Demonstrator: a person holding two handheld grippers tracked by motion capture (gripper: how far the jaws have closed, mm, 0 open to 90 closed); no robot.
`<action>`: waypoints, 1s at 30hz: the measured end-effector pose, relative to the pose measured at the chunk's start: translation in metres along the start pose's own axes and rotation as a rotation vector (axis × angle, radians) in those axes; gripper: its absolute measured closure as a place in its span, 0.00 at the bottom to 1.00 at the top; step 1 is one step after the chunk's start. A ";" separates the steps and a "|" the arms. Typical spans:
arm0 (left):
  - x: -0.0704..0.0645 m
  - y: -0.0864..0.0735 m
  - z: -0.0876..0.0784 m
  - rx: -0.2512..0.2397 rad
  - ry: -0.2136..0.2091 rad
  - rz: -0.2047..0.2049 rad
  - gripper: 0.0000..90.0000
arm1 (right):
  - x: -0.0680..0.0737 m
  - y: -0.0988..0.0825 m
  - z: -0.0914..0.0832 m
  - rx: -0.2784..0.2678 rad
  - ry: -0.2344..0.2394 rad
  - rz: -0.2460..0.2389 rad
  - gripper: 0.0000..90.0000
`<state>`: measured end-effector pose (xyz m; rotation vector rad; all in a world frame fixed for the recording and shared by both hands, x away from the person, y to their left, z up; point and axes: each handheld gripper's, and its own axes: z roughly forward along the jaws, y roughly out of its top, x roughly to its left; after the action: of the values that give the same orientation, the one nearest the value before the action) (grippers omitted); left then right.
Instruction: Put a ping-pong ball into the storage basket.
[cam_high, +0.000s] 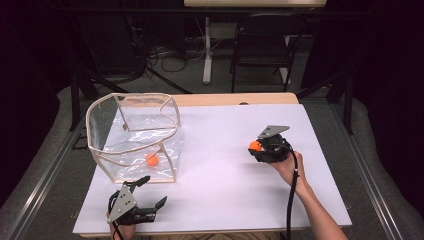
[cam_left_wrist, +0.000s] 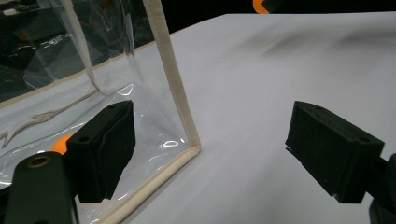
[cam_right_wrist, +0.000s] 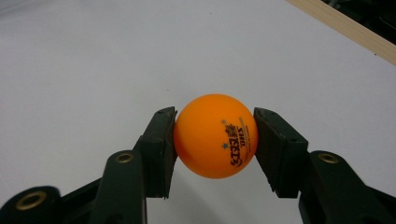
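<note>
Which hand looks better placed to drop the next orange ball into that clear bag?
The right. The right gripper is already shut on an orange ball, so it probably only needs carrying over to the clear bag. The left gripper stands open beside the bag's near corner, holding nothing.

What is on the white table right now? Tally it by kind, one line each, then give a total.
Orange balls: 2, one clamped in the right gripper, one inside the bag
Clear bags: 1, standing open at the table's left
Grippers: 2, counting the left gripper, jaws apart beside the bag's corner
Total: 5
</note>
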<state>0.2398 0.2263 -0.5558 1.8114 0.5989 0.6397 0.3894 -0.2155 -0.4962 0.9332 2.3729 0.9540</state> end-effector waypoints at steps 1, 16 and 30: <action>0.000 0.000 0.000 -0.001 -0.001 -0.001 0.17 | 0.001 0.000 0.000 0.000 0.003 -0.001 0.56; 0.000 0.000 0.000 0.001 -0.001 0.000 0.17 | 0.012 0.003 0.005 0.007 0.030 -0.026 0.56; 0.000 0.000 0.000 0.001 0.000 -0.001 0.17 | 0.022 0.006 0.005 0.001 0.048 -0.052 0.56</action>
<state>0.2393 0.2262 -0.5558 1.8118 0.5999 0.6391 0.3801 -0.1946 -0.4984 0.8535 2.4249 0.9659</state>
